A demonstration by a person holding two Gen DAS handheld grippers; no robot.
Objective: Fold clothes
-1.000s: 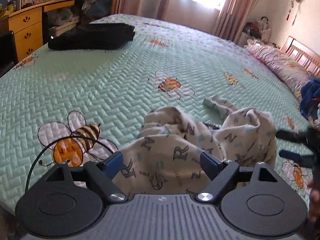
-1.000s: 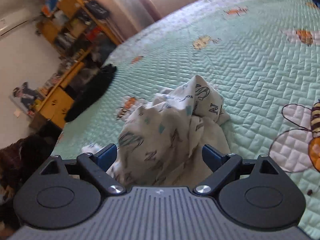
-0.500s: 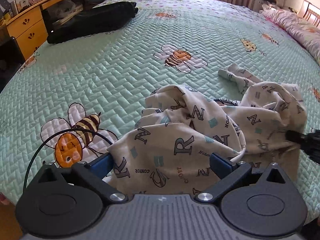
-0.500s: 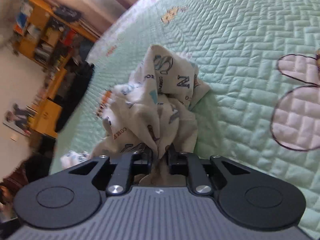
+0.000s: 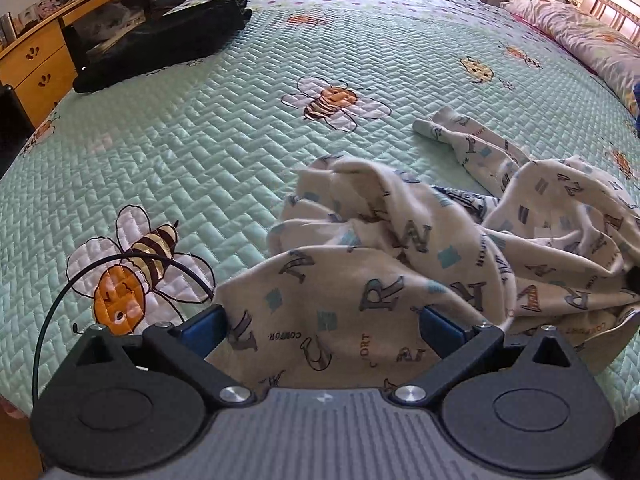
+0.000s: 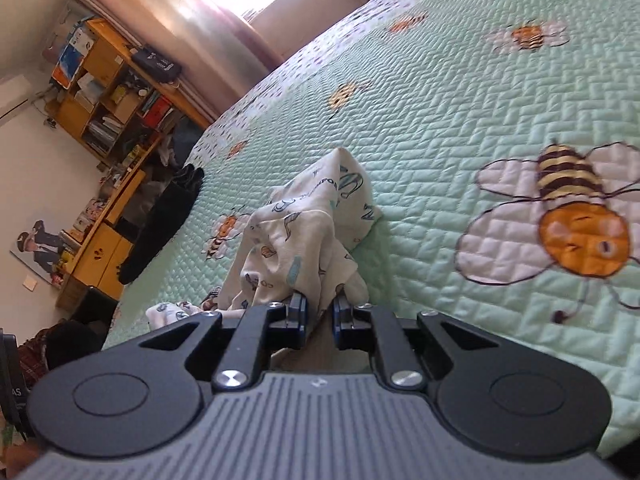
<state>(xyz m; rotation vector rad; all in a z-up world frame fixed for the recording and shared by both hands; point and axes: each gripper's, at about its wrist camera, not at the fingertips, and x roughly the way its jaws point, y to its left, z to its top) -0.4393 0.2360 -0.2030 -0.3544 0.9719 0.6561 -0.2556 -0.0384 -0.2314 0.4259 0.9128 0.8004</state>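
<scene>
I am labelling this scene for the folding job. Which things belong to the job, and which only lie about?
For the job:
- letter-print garment
- right claw, shut on it
- left claw, open

Lying about:
- black folded cloth
- pillow
- wooden desk

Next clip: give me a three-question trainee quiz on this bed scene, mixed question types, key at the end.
1. True or false: the right gripper is shut on the letter-print garment.
2. Multiple choice: how does the left gripper stand? A) shut on the cloth B) wide open with cloth lying between its fingers C) shut on nothing
3. Short answer: what lies at the far corner of the green bee-print quilt, on the side by the yellow desk?

Key: 1 true. 2 B. 3 a dark folded garment.
</scene>
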